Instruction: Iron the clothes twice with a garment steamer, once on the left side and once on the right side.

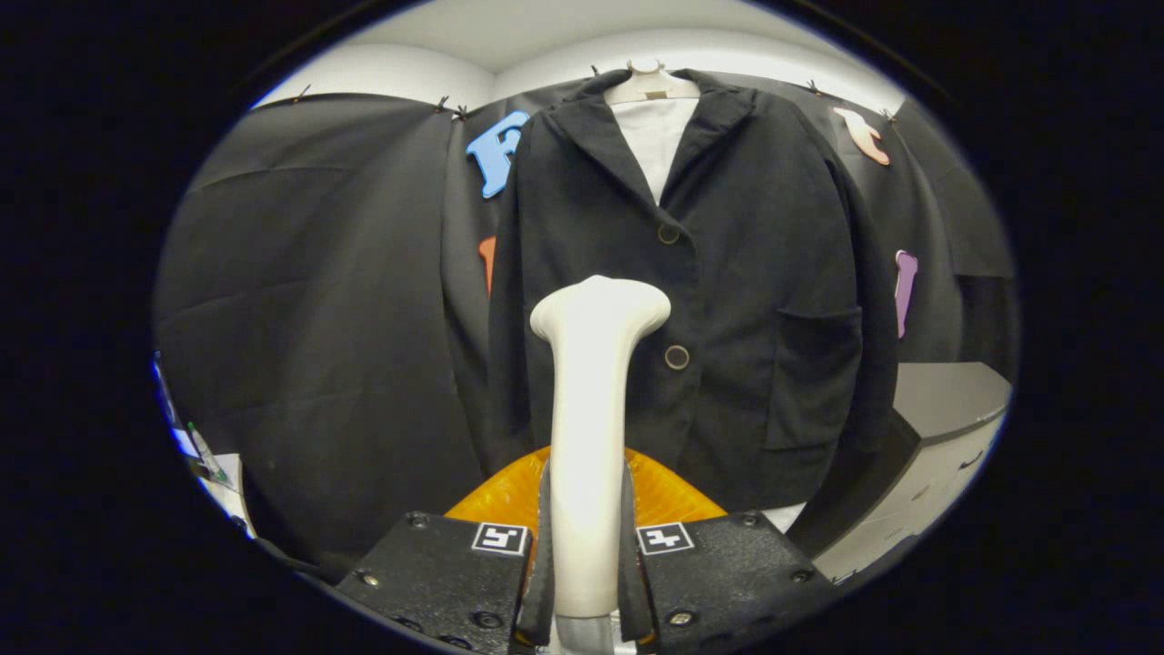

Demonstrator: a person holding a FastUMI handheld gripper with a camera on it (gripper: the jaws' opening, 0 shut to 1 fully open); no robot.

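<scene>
Tool (587, 546) clamping smooth steamer (596, 382) (flared head) before matte jacket (709, 300)

The jacket (727, 273) hangs straight ahead, blocking the way. Left of the jacket is open room up to the cloth wall (318, 273). Right of it, a cabinet (937, 437) narrows the gap.

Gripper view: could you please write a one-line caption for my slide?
Gripper shut on a white garment steamer, its head raised before a dark jacket hanging on a hanger.

gripper view rides on the tongs (587, 546), facing forward, close to the hanging jacket (727, 273).
</scene>
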